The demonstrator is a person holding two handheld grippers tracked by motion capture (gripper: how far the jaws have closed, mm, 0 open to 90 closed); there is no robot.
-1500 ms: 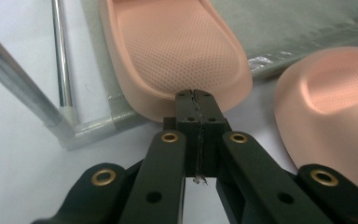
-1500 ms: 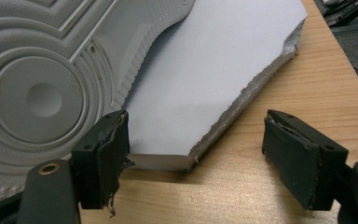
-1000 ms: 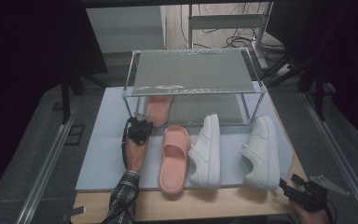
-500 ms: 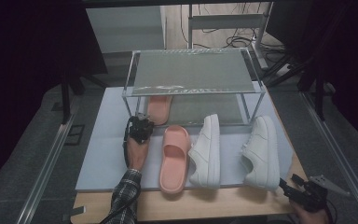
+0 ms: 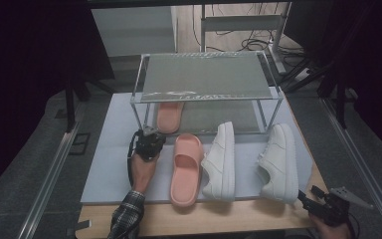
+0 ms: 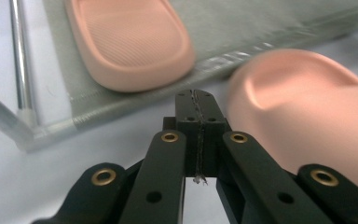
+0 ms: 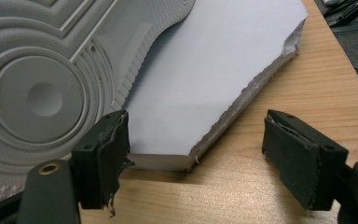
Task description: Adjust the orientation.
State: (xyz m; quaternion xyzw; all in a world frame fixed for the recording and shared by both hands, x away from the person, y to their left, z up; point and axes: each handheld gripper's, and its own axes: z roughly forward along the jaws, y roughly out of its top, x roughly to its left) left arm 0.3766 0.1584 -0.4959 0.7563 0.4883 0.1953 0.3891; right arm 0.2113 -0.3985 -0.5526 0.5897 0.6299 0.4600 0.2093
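A pink slipper (image 5: 169,117) lies on the lower shelf of a metal rack (image 5: 206,74). Its twin (image 5: 186,169) lies on the pale mat (image 5: 109,159) in front, beside two white sneakers (image 5: 220,162) (image 5: 278,162). My left gripper (image 5: 149,142) sits just left of the mat slipper's toe, pointing at the rack. In the left gripper view it (image 6: 198,100) is shut on nothing, with the shelf slipper (image 6: 130,42) ahead and the mat slipper (image 6: 303,112) at right. My right gripper (image 5: 323,206) rests at the table's near right corner. It (image 7: 196,154) is open, facing a sneaker sole (image 7: 42,88).
The rack's thin metal leg (image 6: 18,56) stands left of the left gripper. The mat's ragged corner (image 7: 214,70) ends on the wooden table (image 7: 298,93), between the right jaws. Cables and dark stands surround the table's far side.
The left gripper has shifted slightly near the rack's front left leg, still shut. The right gripper has kept still.
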